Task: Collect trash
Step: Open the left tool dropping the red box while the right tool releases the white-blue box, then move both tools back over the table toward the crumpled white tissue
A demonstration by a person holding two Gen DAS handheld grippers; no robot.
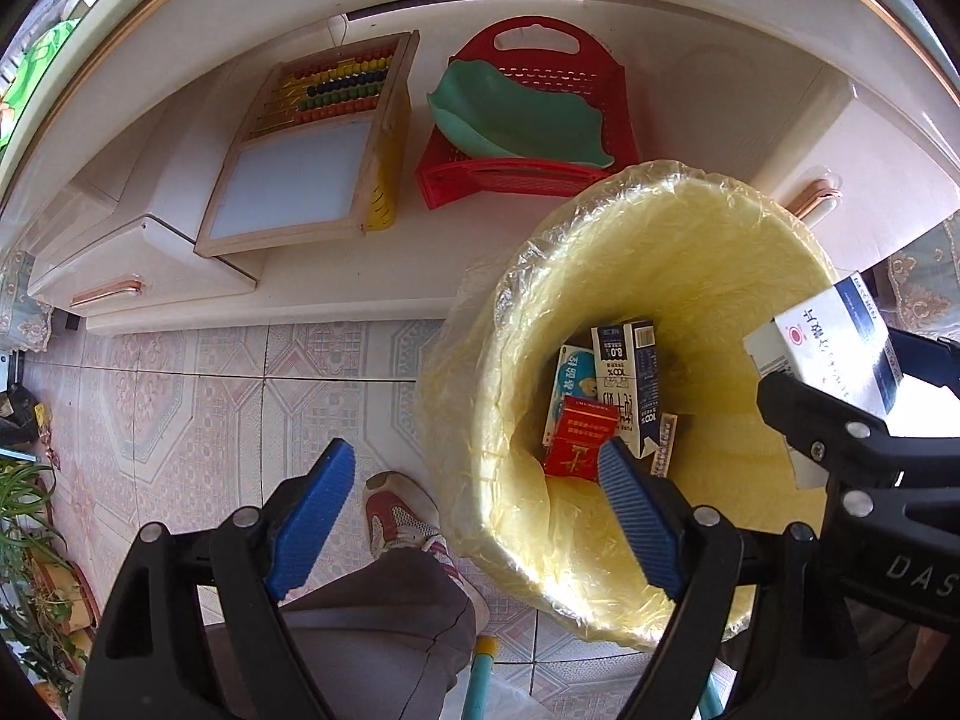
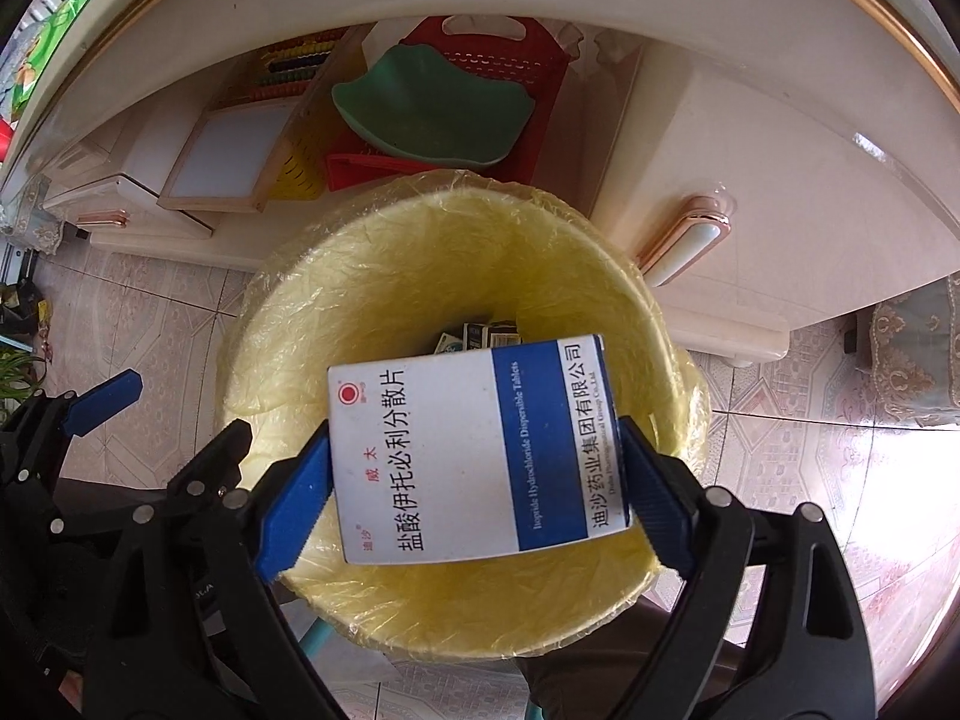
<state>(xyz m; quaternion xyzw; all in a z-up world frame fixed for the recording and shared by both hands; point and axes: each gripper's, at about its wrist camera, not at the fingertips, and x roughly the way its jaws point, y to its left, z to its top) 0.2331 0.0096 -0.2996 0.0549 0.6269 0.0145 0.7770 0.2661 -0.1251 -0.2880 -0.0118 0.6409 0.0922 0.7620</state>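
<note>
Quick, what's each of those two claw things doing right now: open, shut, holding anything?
Left gripper: open, empty, over the rim of the yellow-lined bin.
Right gripper: closed on a white-and-blue medicine box, held above the bin.

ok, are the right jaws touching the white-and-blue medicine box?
Touching. The right wrist view shows the medicine box spanning the right gripper, both blue pads against its side edges, above the lined bin.
</note>
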